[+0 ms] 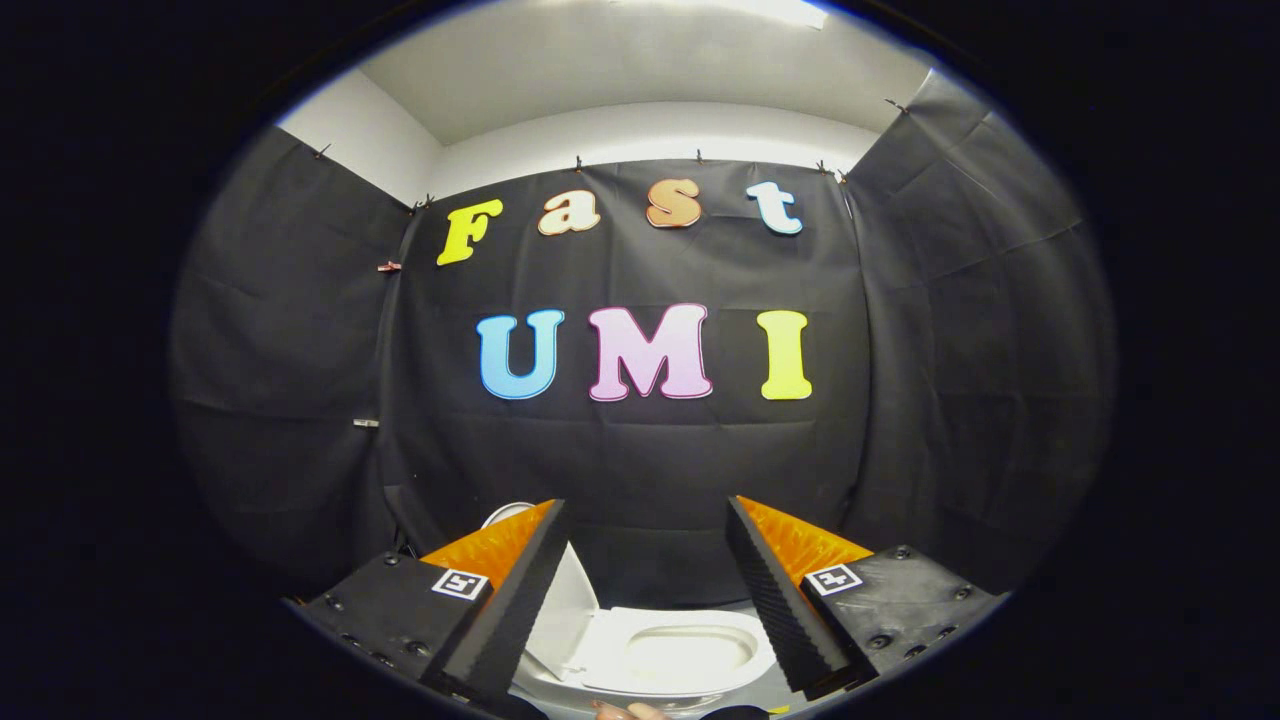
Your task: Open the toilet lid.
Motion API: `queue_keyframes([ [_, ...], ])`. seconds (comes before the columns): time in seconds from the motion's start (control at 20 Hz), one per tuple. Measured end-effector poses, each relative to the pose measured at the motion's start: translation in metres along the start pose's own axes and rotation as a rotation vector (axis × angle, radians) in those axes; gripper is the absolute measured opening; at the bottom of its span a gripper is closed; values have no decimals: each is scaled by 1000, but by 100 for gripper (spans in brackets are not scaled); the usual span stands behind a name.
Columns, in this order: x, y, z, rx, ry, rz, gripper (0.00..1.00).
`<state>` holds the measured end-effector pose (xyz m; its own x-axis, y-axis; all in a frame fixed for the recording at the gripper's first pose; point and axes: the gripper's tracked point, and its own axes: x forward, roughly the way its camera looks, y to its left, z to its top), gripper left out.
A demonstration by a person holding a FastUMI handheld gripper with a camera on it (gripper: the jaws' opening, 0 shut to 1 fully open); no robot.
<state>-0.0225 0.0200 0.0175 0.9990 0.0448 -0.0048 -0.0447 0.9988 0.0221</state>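
Gripper view: tongs [645,540] spread, grasping nothing; toilet [690,655] between fingers, lid [565,610] raised, tilted leftward.

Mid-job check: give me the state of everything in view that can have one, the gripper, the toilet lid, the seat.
gripper: open, fingers spread wide, holding nothing, toilet seen between them
toilet lid: raised, standing up to the left of the bowl beside the left finger
toilet seat: down on the bowl, opening exposed
black cloth wall: hanging, clipped along its top edge
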Motion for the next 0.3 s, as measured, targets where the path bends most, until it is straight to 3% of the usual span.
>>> queue_keyframes([
  [0.3, 0, 0, 0, -1, 2, -5, 99],
])
